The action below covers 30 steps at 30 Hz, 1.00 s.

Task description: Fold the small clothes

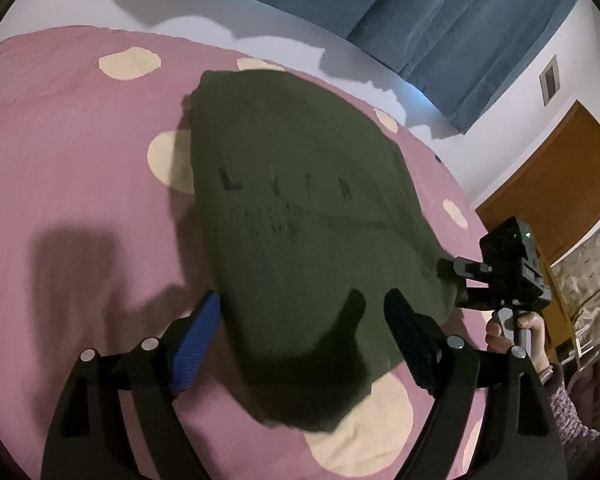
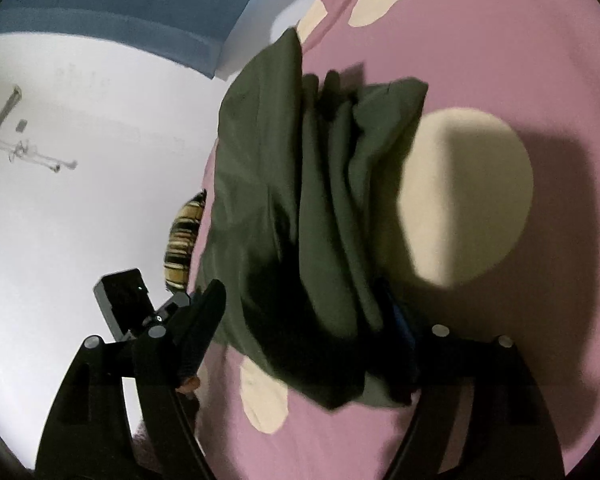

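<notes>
A dark olive-green shirt (image 1: 300, 208) with faint black lettering lies on a pink bedspread with cream dots (image 1: 72, 140). My left gripper (image 1: 304, 308) is open, its blue-padded fingers (image 1: 198, 340) held apart just above the shirt's near edge, holding nothing. My right gripper (image 1: 460, 280) is at the shirt's right edge, and a bunch of green cloth sits against its fingertips there. In the right wrist view the bunched, pleated shirt (image 2: 324, 208) fills the wide gap of my right gripper (image 2: 304, 308), whose fingers stand far apart.
The bedspread (image 2: 500, 60) stretches around the shirt. A blue curtain (image 1: 440, 32) and white wall lie beyond the bed, with a wooden door (image 1: 552, 184) at the right. A striped cushion (image 2: 184, 240) sits at the bed's edge.
</notes>
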Available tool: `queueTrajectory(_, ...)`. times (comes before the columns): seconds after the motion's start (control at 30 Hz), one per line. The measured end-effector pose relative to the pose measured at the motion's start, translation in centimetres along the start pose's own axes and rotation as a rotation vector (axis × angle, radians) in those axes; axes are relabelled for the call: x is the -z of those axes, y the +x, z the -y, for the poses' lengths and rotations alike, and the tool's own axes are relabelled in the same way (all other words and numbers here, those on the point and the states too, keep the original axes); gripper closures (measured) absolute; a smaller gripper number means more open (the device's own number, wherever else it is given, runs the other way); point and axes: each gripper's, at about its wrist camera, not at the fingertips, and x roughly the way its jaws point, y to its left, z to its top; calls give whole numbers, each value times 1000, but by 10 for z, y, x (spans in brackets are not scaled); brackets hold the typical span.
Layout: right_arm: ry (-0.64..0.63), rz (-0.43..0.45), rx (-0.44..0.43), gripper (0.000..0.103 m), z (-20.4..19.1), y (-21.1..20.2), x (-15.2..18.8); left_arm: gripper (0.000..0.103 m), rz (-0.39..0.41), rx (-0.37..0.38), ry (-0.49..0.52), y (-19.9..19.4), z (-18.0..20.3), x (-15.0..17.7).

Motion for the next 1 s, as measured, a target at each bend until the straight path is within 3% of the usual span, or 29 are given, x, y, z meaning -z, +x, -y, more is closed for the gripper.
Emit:
queueTrajectory(0.07, -19, 1, 21, 29, 0, 0, 7, 21, -15, -50, 12, 6, -1, 5)
queueTrajectory(0.13, -49, -3, 92, 48, 0, -1, 14, 21, -46, -102, 12, 16, -5, 10)
queueTrajectory(0.23, -38, -11, 110, 57, 4, 0, 18, 24, -57, -57, -53, 20, -16, 13)
queueTrajectory(0.33, -36, -13, 113, 62, 9, -2, 20, 24, -46, -63, -56, 24, -16, 15)
queueTrajectory(0.53, -39, -2, 106, 62, 1, -2, 15, 23, -38, -69, -53, 22, -13, 17)
queueTrajectory(0.7, -39, 20, 97, 61, -11, 22, 12, 23, -22, -101, -34, 18, -9, 18)
queueTrajectory(1.0, -4, 79, 75, 51, -3, 2, 26, 23, 18, -183, -5, 5, 1, 22)
